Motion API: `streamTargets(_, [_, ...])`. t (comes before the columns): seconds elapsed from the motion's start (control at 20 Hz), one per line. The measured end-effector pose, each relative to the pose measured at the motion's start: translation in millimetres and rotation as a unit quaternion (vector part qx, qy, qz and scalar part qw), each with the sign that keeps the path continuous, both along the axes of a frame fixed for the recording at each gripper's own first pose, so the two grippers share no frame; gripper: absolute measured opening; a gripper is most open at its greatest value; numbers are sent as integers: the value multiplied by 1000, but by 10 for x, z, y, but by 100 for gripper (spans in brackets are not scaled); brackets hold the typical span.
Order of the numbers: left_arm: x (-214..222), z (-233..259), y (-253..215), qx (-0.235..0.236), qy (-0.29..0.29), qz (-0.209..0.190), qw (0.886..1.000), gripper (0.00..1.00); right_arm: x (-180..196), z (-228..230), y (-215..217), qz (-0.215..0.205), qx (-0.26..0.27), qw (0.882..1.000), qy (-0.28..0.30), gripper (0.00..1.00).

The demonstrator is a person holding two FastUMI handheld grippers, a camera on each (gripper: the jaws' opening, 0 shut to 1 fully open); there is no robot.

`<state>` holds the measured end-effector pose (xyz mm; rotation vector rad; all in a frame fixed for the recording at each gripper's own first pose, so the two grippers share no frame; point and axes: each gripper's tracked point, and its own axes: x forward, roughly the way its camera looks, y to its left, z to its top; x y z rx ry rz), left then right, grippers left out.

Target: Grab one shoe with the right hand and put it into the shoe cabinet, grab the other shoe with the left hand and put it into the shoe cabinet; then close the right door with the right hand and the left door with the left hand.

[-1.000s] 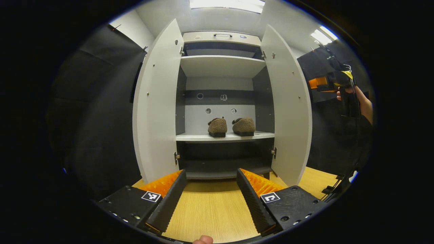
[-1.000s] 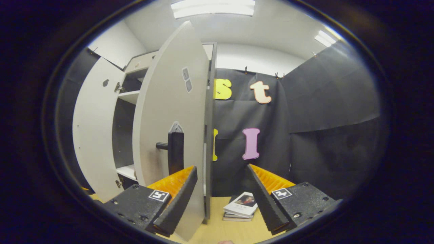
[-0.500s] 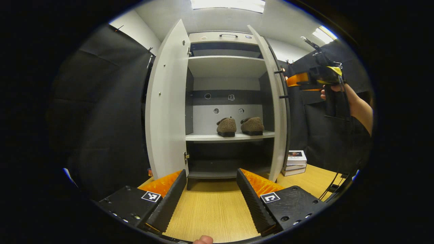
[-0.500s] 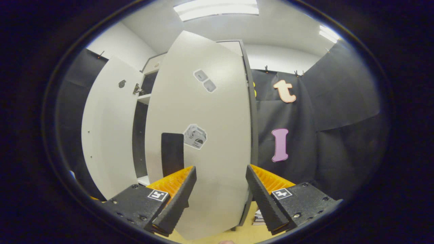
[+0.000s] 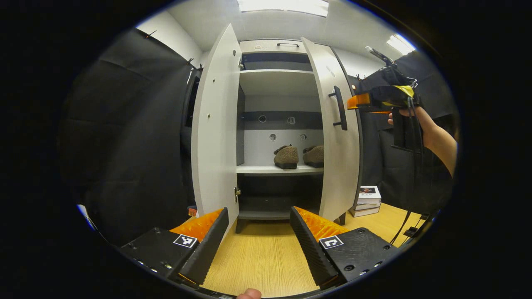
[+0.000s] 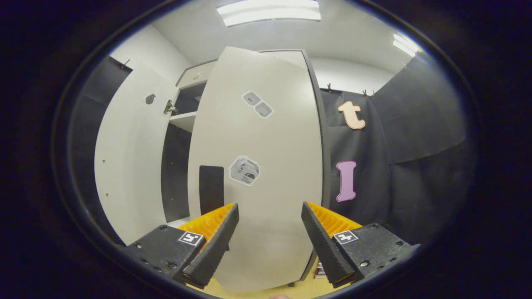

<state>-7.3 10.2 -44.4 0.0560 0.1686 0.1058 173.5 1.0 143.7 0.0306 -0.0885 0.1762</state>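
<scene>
Two brown fuzzy shoes (image 5: 286, 156) (image 5: 315, 155) stand side by side on the middle shelf of the white shoe cabinet (image 5: 276, 81). The left door (image 5: 214, 124) stands wide open. The right door (image 5: 334, 133) is swung partway shut, its black handle (image 5: 341, 108) facing out. A hand holds my right gripper (image 5: 353, 101) against that door's outer face beside the handle. In the right gripper view, the open right gripper (image 6: 270, 241) points at the door's face (image 6: 266, 174), with the handle (image 6: 211, 189) just left of it. My left gripper (image 5: 259, 236) hangs open and empty above the wooden floor, in front of the cabinet.
A short stack of books (image 5: 365, 199) lies on the wooden floor (image 5: 257, 257) right of the cabinet. Black cloth walls close in on both sides. A lower dark shelf (image 5: 270, 203) sits under the shoes.
The right door has swung further toward shut, with the right gripper moving along behind it. It now hides part of the right shoe. The left gripper has barely moved.
</scene>
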Motion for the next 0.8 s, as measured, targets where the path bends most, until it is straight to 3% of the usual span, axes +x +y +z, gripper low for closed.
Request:
streamTargets(0.3, [34,24,-108,2,-6,-20,1000,91,-649,-379,-184,-27,-6,1000,6,99])
streamTargets(0.55, [45,14,-300,-7,-2,-42,999,91,-1182,-1112,-233,-66,-21,997,20,98])
streamTargets(0.8, [41,10,-421,-16,2,-56,998,91,-1572,-1832,-194,-79,-14,994,74,99])
